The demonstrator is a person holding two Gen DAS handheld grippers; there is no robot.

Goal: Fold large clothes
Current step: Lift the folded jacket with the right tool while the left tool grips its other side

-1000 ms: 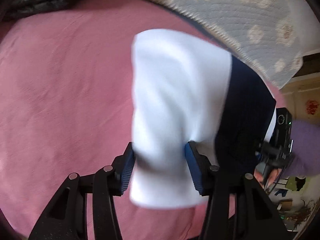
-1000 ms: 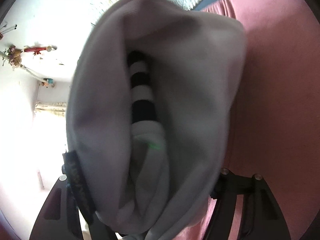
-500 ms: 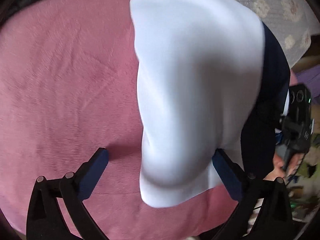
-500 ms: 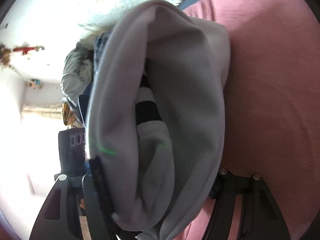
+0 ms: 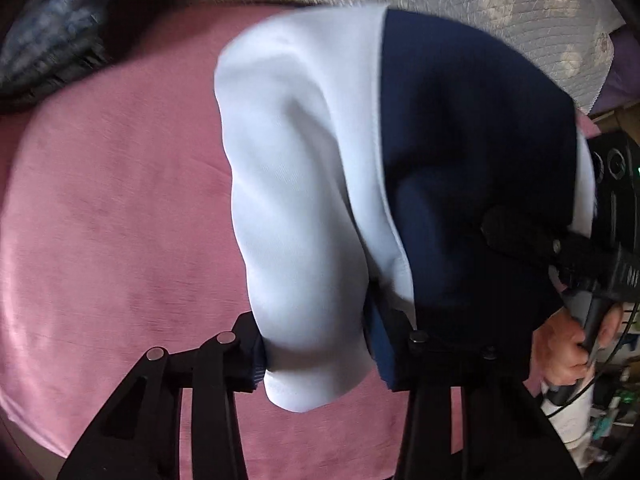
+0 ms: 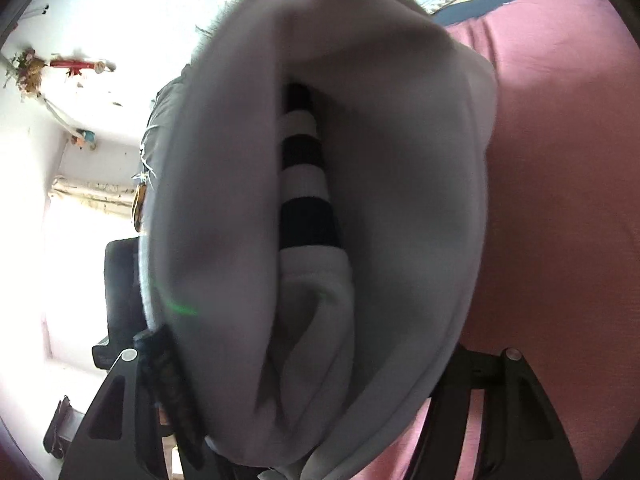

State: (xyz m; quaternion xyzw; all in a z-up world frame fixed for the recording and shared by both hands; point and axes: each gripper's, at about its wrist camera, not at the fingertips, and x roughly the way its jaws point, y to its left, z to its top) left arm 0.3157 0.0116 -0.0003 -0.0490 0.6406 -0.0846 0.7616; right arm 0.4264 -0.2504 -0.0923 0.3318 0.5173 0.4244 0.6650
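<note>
Covering bed, pink sheet, quilt behind

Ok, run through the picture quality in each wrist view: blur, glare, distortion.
Left wrist view: even light, strong fisheye bend, soft blur on the white and navy garment and pink bedcover. Right wrist view: the wall at left is blown out to white, the grey garment fills the frame, blurred and dim in its folds.
</note>
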